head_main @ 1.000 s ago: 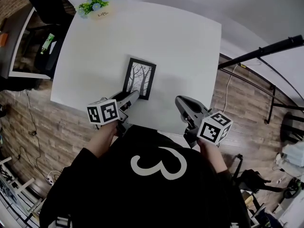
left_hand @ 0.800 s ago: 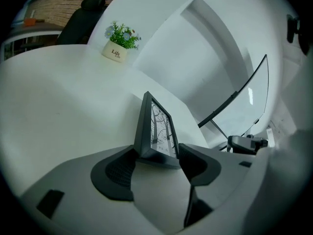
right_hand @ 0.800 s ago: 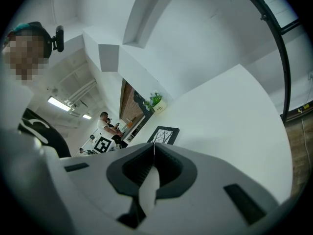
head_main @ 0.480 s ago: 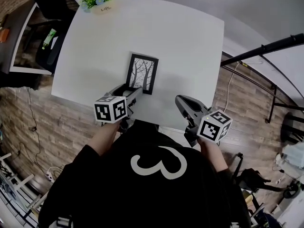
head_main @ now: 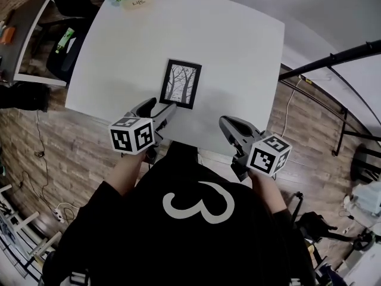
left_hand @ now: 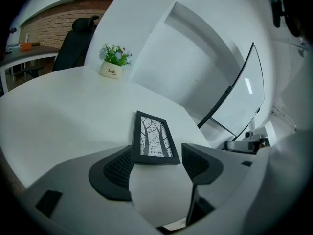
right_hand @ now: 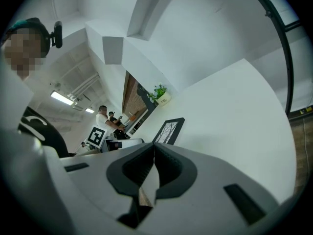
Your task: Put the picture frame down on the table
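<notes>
One picture frame [head_main: 181,84] flat on one table [head_main: 238,46]

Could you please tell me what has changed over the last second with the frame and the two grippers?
The left gripper has drawn back toward the person: its tips lay over the near edge of the picture frame before and now sit just short of it, jaws apart, so the frame appears released. The frame lies flat on the table as before, and the right gripper remains shut and empty by the near edge.
</notes>
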`<state>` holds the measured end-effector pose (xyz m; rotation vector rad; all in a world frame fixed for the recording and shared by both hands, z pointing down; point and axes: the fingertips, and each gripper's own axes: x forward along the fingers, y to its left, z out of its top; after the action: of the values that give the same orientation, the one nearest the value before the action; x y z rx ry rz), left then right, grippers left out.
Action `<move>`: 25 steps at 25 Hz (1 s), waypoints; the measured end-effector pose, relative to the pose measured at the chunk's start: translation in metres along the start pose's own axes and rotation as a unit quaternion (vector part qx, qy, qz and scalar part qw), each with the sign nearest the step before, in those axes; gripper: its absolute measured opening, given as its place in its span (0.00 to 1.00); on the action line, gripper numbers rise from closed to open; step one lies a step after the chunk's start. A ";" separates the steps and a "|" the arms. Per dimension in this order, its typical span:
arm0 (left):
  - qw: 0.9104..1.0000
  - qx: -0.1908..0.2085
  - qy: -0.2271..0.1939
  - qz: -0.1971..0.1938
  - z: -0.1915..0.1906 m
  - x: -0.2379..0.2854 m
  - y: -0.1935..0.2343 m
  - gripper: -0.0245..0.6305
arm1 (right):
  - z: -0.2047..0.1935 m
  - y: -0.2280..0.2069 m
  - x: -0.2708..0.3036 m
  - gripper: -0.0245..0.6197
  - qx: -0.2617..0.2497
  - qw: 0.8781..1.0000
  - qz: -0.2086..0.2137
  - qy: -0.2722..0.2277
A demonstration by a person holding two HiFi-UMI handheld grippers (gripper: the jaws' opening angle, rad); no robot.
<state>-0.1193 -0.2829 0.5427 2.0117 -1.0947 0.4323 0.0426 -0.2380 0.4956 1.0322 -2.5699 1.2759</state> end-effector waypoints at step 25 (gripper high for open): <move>0.968 0.049 -0.114 -0.217 -0.016 -0.144 -0.185 0.06 | -0.013 0.116 -0.102 0.07 -0.127 0.986 0.096 -0.038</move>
<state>-0.0486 -0.1328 0.3765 2.3535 -0.7391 0.0255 0.0471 -0.1257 0.3888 0.8164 -2.8551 0.9230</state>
